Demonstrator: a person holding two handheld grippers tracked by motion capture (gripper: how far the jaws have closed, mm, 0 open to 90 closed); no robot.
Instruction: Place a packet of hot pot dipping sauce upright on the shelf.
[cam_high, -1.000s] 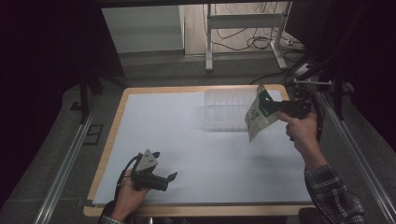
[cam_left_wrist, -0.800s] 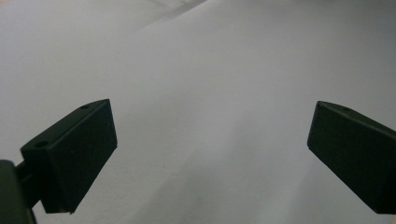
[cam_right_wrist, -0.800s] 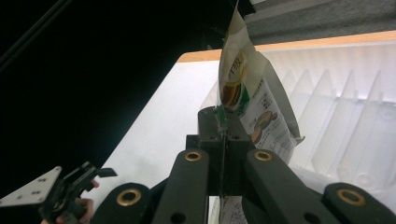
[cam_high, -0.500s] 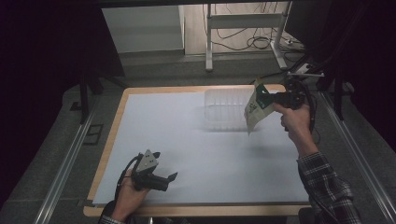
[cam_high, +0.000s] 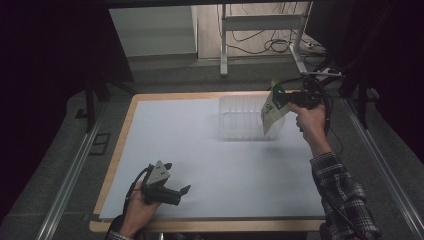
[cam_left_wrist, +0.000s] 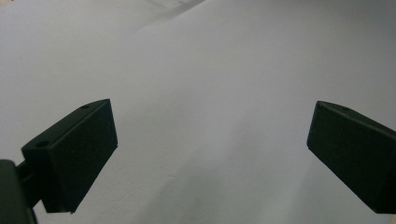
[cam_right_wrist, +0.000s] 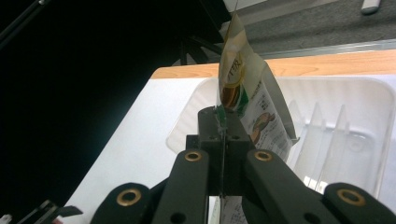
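Right tool (cam_high: 286, 98) clamped on flat glossy printed paper packet (cam_high: 272, 112), hanging over rim of clear ribbed plastic bin (cam_high: 240, 120) at far right of matte white surface (cam_high: 200, 150), left tool (cam_high: 175, 192) spread wide, empty, resting near front edge

I see a wooden table (cam_high: 120, 150) under a white sheet (cam_high: 200, 150); a clear plastic bin (cam_high: 240, 120) sits on it.
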